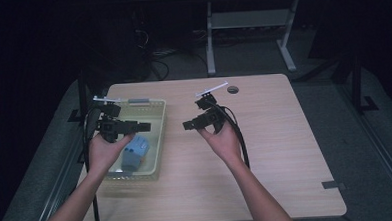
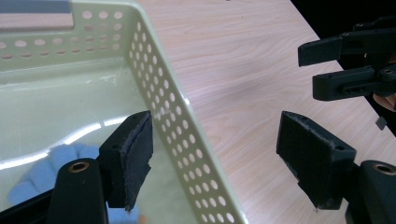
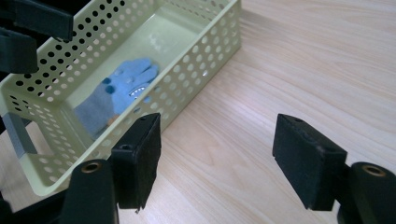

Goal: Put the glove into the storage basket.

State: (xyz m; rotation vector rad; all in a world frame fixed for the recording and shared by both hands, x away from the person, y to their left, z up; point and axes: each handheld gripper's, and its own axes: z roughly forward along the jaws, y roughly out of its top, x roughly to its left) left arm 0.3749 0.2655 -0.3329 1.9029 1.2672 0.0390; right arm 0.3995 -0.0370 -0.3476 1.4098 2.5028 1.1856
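A pale yellow perforated basket stands on the left of the wooden table. A blue glove lies on its floor at the near end. My left gripper hovers over the basket, pointing right, open with nothing between its pads. In the left gripper view the jaws straddle the basket's right wall, above the glove. My right gripper is held just right of the basket, pointing left at the other one, open and empty. From there the glove shows inside the basket.
A grey strip sits on the basket's far rim. The table has a cable hole at the back and a piece of tape at its front right edge. Another desk's legs stand behind, on dark floor.
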